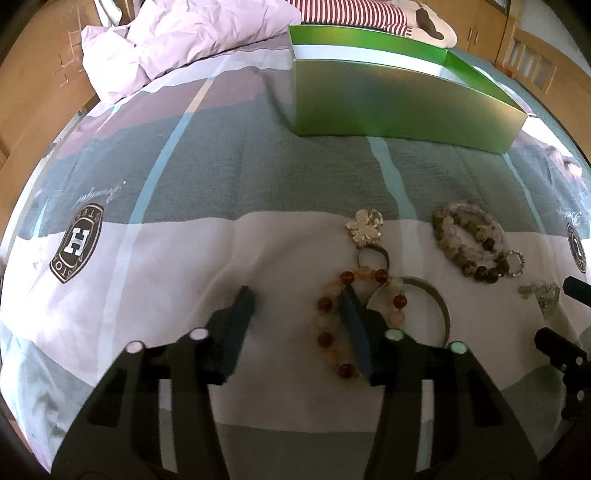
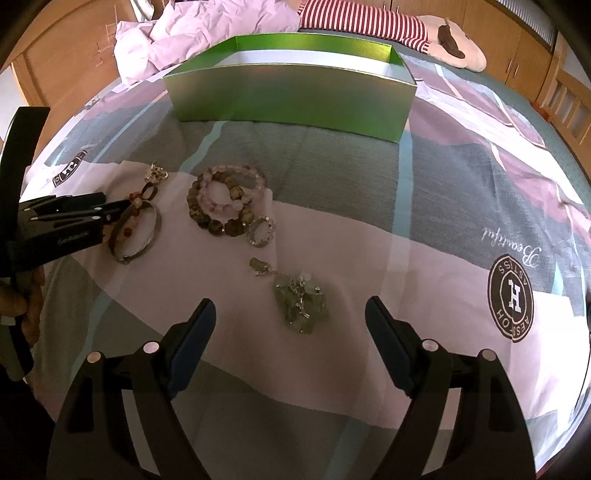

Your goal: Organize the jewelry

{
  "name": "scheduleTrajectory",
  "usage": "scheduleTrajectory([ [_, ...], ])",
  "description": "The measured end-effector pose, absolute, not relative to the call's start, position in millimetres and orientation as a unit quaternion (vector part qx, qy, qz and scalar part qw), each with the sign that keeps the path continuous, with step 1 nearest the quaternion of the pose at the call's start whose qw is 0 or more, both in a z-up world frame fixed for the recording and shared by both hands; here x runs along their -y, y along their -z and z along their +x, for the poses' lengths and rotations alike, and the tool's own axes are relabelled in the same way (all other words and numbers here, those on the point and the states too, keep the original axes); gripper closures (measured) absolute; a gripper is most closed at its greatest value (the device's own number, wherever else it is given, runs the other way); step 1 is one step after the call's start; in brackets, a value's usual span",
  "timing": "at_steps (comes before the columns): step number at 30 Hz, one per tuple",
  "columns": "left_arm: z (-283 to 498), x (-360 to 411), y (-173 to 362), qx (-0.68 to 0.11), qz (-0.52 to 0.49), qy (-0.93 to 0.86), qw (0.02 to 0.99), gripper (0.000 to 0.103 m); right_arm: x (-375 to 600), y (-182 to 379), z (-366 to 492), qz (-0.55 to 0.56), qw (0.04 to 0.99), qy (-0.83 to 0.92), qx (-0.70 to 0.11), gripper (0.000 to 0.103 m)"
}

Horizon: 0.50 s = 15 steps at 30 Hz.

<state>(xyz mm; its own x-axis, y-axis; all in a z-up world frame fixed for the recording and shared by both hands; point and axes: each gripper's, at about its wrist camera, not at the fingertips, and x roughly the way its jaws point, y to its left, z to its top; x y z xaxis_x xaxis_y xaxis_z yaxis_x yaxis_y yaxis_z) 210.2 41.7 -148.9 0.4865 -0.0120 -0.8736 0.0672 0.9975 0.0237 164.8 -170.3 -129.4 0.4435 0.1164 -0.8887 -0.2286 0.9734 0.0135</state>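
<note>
Jewelry lies on a patterned bedspread in front of an open green box [image 1: 399,107] [image 2: 295,99]. My left gripper [image 1: 297,297] is open, its right finger lying over an amber bead bracelet [image 1: 327,314] [image 2: 129,221] that overlaps a metal bangle [image 1: 441,306] [image 2: 147,236]. A flower hair tie [image 1: 364,227] [image 2: 155,175], brown and pink bead bracelets [image 1: 467,240] [image 2: 229,201] and a small crystal ring [image 1: 515,263] [image 2: 261,230] lie beyond. My right gripper [image 2: 290,314] is open, just short of a pale green stone piece [image 2: 301,304] [image 1: 546,295].
A crumpled lilac duvet [image 1: 177,40] [image 2: 184,37] and a striped plush toy [image 2: 373,20] lie behind the box. Wooden cabinets [image 2: 517,33] surround the bed. The left gripper body [image 2: 59,229] shows at the left edge of the right wrist view.
</note>
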Motion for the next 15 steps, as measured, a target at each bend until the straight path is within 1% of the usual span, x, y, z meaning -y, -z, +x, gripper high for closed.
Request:
scheduleTrajectory([
  [1, 210.1, -39.9, 148.2, -0.505, 0.032, 0.025, 0.862, 0.068, 170.4, 131.1, 165.5, -0.054, 0.847, -0.101, -0.519, 0.022],
  [2, 209.9, -38.2, 147.8, -0.504, 0.036, 0.026, 0.862, 0.082, 171.1, 133.2, 166.8, -0.053, 0.846, -0.1, -0.521, 0.022],
  [3, 210.0, -36.9, 147.4, -0.505, 0.039, 0.024, 0.862, 0.088, 173.1, 135.7, 168.7, -0.05, 0.846, -0.096, -0.522, 0.022],
  [5, 211.1, -35.8, 147.3, -0.505, 0.041, 0.025, 0.862, 0.093, 175.9, 137.8, 171.3, -0.044, 0.846, -0.091, -0.524, 0.022],
  [6, 211.4, -35.9, 146.9, -0.505, 0.041, 0.025, 0.862, 0.094, 176.9, 138.6, 172.6, -0.041, 0.845, -0.09, -0.525, 0.022],
  [8, 212.1, -38.4, 145.2, -0.505, 0.033, 0.025, 0.862, 0.095, 179.9, 139.8, 174.6, -0.034, 0.844, -0.089, -0.528, 0.028],
  [10, 212.0, -39.3, 143.0, -0.504, 0.032, 0.024, 0.863, 0.095, 180.7, 140.8, 176.1, -0.037, 0.843, -0.089, -0.529, 0.039],
  [11, 211.7, -39.4, 142.6, -0.504, 0.032, 0.024, 0.863, 0.095, 179.6, 140.7, 175.7, -0.04, 0.844, -0.09, -0.528, 0.042],
  [12, 211.5, -39.5, 142.3, -0.504, 0.033, 0.023, 0.863, 0.095, 179.4, 140.4, 175.7, -0.043, 0.844, -0.089, -0.527, 0.05],
  [13, 211.6, -40.1, 141.9, -0.503, 0.032, 0.021, 0.863, 0.095, 179.3, 139.1, 175.4, -0.044, 0.845, -0.092, -0.525, 0.064],
  [15, 212.3, -40.4, 140.6, -0.502, 0.031, 0.019, 0.864, 0.095, 178.9, 137.0, 175.2, -0.043, 0.844, -0.098, -0.526, 0.082],
])
